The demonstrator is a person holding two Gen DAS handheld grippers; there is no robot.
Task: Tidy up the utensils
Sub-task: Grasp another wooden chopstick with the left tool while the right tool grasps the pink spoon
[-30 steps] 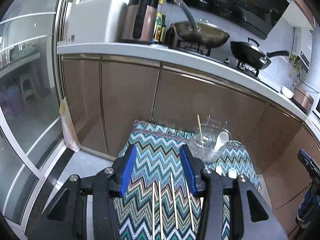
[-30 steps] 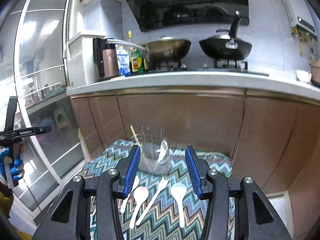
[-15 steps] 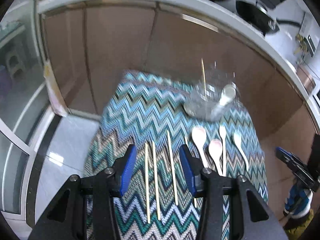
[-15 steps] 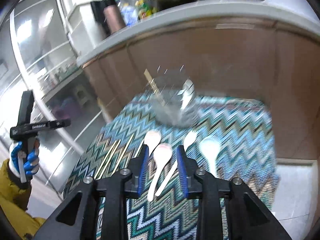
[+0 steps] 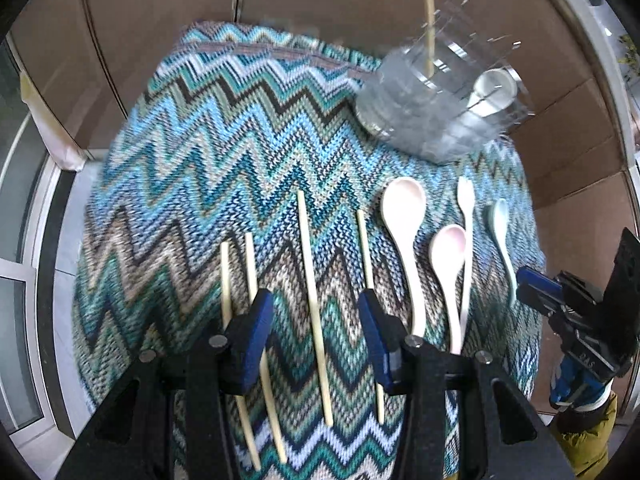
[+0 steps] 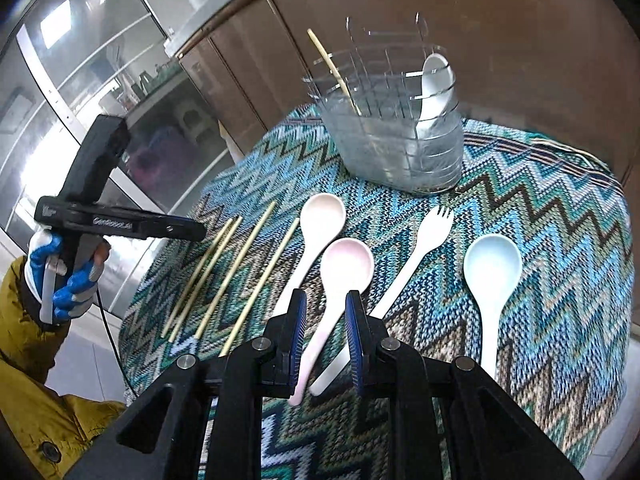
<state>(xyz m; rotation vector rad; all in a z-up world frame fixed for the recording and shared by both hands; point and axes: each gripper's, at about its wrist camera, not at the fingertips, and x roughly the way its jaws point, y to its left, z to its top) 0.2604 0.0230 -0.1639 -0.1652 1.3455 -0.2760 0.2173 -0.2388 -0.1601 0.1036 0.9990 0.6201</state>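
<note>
Several wooden chopsticks (image 5: 312, 280) lie side by side on a zigzag cloth, with a cream spoon (image 5: 404, 216), a pink spoon (image 5: 448, 252), a white fork (image 5: 466, 216) and a pale blue spoon (image 5: 500, 232) to their right. My left gripper (image 5: 316, 320) is open above one chopstick. My right gripper (image 6: 326, 316) is open, its jaws narrowed, straddling the pink spoon's (image 6: 344, 268) handle. A clear wire-and-plastic holder (image 6: 396, 136) at the back holds one chopstick and a white spoon.
The zigzag cloth (image 6: 540, 208) covers a small table in front of brown kitchen cabinets (image 5: 320, 4). Glass sliding doors (image 6: 80, 92) stand to the left. The left gripper (image 6: 120, 224) shows in the right wrist view, held in a blue-gloved hand.
Both grippers have tilted down and come closer to the table. The right gripper's jaws have narrowed around the pink spoon's handle. The left now hovers over a chopstick.
</note>
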